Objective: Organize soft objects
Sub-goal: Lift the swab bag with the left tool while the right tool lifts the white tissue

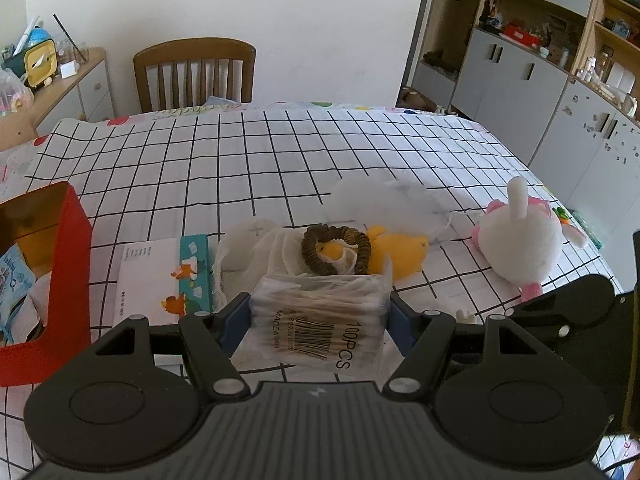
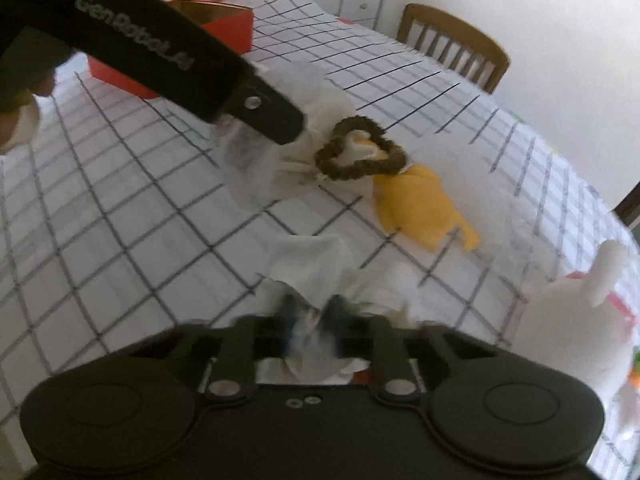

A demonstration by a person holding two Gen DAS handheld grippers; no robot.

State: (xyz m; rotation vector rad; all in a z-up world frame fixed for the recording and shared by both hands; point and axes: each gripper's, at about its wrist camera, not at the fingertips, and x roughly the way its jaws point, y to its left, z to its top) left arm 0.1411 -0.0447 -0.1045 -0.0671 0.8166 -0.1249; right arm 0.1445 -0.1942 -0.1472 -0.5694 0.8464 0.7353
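My left gripper is shut on a clear bag of cotton swabs, blue pads against its sides, just above the checked tablecloth. Beyond it lie a crumpled white cloth, a brown scrunchie and a yellow plush toy. A white bunny plush lies to the right. In the blurred right wrist view, my right gripper is shut on a piece of white cloth. The scrunchie, the yellow plush and the bunny lie ahead of it.
An open red box holding paper items stands at the left, also visible as the red box. A booklet lies beside it. A sheer white fabric lies mid-table. A wooden chair and cabinets stand behind.
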